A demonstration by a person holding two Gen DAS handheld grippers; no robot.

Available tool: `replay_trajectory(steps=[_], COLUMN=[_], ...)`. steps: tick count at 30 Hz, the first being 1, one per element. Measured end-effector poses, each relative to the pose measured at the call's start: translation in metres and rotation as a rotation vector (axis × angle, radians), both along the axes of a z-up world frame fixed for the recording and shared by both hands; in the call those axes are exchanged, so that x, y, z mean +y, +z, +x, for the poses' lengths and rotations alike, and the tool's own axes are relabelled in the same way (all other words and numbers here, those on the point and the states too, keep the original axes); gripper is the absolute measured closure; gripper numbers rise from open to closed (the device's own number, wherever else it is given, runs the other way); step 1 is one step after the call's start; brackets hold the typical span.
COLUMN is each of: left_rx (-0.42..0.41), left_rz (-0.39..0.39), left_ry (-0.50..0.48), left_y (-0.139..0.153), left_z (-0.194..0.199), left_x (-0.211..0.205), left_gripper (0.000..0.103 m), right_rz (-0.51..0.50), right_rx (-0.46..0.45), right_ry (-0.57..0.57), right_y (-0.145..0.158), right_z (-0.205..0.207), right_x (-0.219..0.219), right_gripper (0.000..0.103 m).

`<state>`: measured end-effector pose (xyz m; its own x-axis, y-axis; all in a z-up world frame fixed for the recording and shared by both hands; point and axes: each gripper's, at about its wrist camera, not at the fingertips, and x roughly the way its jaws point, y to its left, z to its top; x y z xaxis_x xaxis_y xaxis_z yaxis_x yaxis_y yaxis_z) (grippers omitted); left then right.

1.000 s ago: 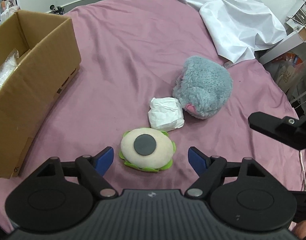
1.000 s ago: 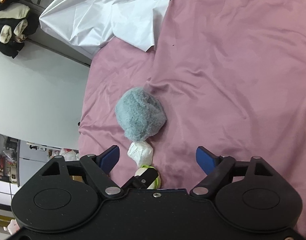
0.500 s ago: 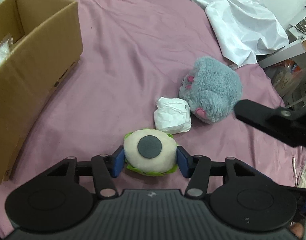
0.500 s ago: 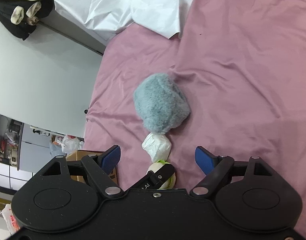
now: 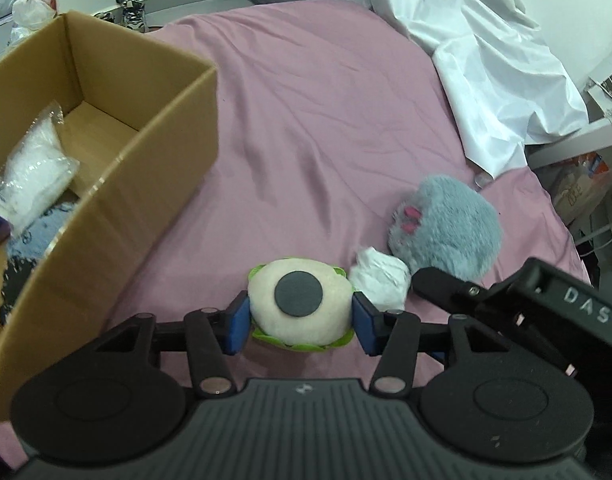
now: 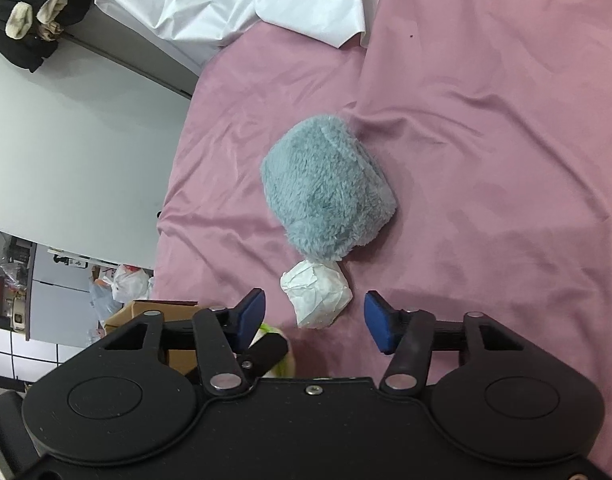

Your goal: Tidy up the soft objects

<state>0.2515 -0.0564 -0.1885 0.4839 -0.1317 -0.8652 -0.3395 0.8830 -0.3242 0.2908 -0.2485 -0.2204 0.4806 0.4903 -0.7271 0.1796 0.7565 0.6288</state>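
Note:
My left gripper (image 5: 300,322) is shut on a round cream plush (image 5: 300,304) with a green rim and a dark grey disc on top; both blue pads press its sides. To its right lie a crumpled white bundle (image 5: 380,280) and a fluffy grey plush (image 5: 446,228) on the pink bed sheet (image 5: 326,120). In the right wrist view my right gripper (image 6: 316,320) straddles the white bundle (image 6: 316,298). Its jaws are closing, with gaps still showing on both sides. The grey plush (image 6: 326,184) lies just beyond it.
An open cardboard box (image 5: 106,160) stands on the bed at the left, holding a clear bag of white stuffing (image 5: 34,172). A white sheet (image 5: 486,60) is heaped at the far right. The bed's edge and the floor (image 6: 86,140) lie left of the right gripper.
The left jaws closed onto the cream plush, and that view has drifted toward the box. The right gripper came down to the white bundle and its jaws narrowed around it.

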Motion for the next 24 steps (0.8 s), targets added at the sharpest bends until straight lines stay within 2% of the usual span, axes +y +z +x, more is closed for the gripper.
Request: replay_trajectory(steps=[8, 13, 24], left_rx=[0.046, 0.079, 0.098], left_rz=[-0.014, -0.023, -0.039], left_ry=[-0.016, 0.002, 0.001], left_y=[-0.009, -0.016, -0.021], left_z=[0.005, 0.008, 0.011], left_x=[0.012, 0.023, 0.025], left_gripper=[0.051, 0.051, 0.051], right_rz=[-0.053, -0.086, -0.168], right_rx=[0.007, 0.010, -0.005], right_ry=[0.023, 0.055, 0.082], right_y=[-0.006, -0.007, -0.008], right_z=[0.010, 0.017, 0.020], right_x=[0.020, 0.034, 0.050], right_gripper=[0.054, 0.061, 0.068])
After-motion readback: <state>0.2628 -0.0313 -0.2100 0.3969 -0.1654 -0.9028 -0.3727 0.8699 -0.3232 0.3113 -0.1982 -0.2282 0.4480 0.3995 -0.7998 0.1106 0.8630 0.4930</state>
